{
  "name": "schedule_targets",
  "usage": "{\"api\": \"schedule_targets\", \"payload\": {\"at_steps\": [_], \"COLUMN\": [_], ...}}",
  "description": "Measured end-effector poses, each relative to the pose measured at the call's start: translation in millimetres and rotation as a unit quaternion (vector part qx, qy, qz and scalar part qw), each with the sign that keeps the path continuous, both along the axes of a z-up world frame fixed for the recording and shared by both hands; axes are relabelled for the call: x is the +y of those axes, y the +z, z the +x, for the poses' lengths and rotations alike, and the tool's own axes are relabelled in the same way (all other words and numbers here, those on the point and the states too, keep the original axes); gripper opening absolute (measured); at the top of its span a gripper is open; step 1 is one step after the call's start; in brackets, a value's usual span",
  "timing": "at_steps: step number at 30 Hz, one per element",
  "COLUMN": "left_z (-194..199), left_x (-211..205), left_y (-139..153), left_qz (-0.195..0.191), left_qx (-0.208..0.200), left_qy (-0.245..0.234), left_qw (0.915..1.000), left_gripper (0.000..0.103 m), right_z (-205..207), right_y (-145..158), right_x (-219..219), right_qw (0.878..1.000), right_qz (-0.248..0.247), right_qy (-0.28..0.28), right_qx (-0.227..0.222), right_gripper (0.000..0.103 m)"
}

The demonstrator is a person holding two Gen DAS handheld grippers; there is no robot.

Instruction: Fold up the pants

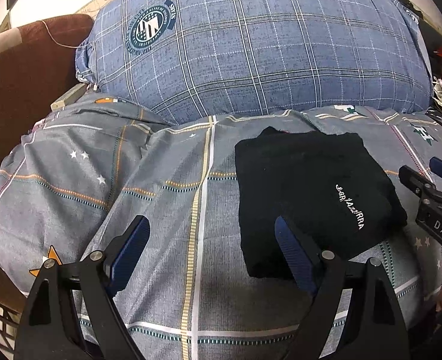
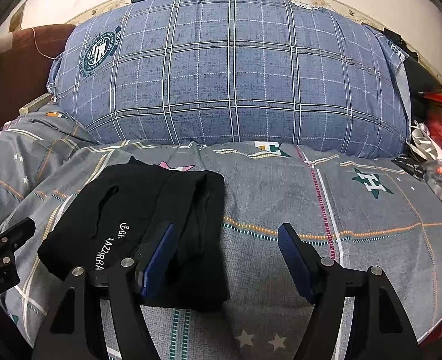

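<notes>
**Black pants lie folded on the bed; both grippers hover empty**

The black pants [image 1: 317,198] sit as a compact, roughly square bundle on the grey patterned bedspread [image 1: 166,210], in the middle of the bed and just short of the big blue plaid pillow [image 1: 266,51] that fills the head end. White lettering shows on the top layer, and in the right wrist view a lengthwise fold line and a doubled edge run along the bundle's right side. The cloth looks flat, with no leg trailing loose.

The left gripper [image 1: 211,252] is held above the bedspread at the bundle's left edge, its jaws spread wide with nothing between them; one blue pad overlaps the pants' near left corner in the view, but whether it touches the cloth cannot be told. The right gripper [image 2: 227,258] is likewise open and grips nothing: its left finger stands over the bundle's right edge, its right finger over bare bedspread.

Judging by how things lie, the folding itself appears complete, or at most one final halving short. If another fold is wanted, each gripper would need to close on a near corner and carry it over to the far edge together, keeping the layers aligned. Otherwise the remaining move is simply to draw both grippers clear without dragging the top layer.
</notes>
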State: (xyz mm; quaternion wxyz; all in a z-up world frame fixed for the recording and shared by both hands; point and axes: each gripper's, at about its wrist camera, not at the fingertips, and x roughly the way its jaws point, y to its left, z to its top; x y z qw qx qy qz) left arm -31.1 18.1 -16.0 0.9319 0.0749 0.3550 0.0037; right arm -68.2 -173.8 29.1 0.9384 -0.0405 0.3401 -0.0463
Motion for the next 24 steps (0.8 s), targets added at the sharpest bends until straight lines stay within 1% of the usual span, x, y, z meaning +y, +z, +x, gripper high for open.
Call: {"api": "schedule_targets", "payload": {"at_steps": [11, 16, 24], "left_z": [-0.2, 0.7, -0.8], "left_x": [-0.4, -0.2, -1.5], "left_y": [-3.2, -3.9, -2.4], "left_qz": [-0.001, -0.01, -0.012], "left_qx": [0.008, 0.016, 0.017], "left_qy": [-0.001, -0.005, -0.01], "left_qw": [1.0, 0.9998, 0.9997], "left_gripper": [0.086, 0.086, 0.086], "right_z": [0.5, 0.2, 0.2], "right_y": [-1.5, -1.1, -0.6], "right_x": [0.3, -0.1, -0.7], "right_qw": [1.0, 1.0, 1.0], "right_qz": [-0.002, -0.002, -0.001], "right_qy": [-0.003, -0.003, -0.003], "right_qx": [0.004, 0.004, 0.004], "right_gripper": [0.072, 0.072, 0.072]}}
